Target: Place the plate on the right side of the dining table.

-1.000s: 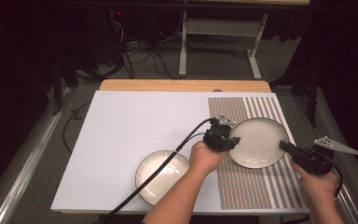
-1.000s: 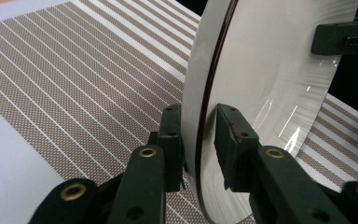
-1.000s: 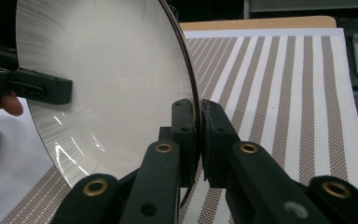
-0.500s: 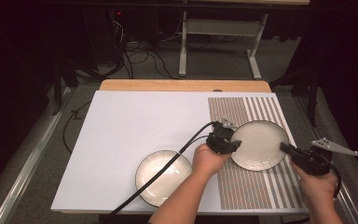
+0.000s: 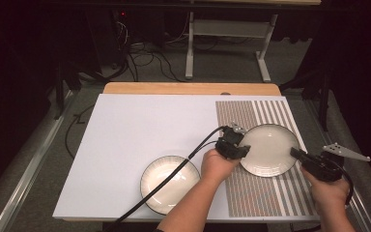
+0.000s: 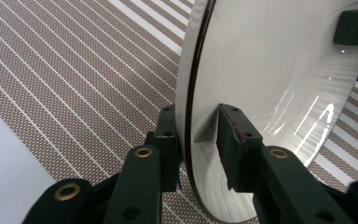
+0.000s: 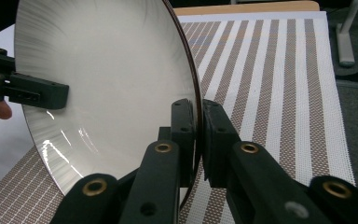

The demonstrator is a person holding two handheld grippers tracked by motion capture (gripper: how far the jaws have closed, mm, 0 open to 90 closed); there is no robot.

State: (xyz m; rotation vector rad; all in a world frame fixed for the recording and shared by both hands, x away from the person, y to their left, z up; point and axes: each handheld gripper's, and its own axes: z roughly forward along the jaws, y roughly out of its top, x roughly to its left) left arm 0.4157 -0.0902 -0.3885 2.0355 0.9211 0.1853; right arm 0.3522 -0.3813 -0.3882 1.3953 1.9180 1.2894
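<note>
White table (image 5: 140,125) with a striped mat (image 5: 270,193) at its right, a plate (image 5: 270,149) over the mat, left gripper (image 5: 233,143) at its left rim, right gripper (image 5: 303,157) at its right rim, second plate (image 5: 170,178) near the front edge

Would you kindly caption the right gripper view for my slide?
Right tongs clamp the white plate's dark rim above the striped mat.

Bright, evenly lit table (image 5: 140,125) amid dark surroundings; glare streaks the plate (image 7: 98,93).
</note>
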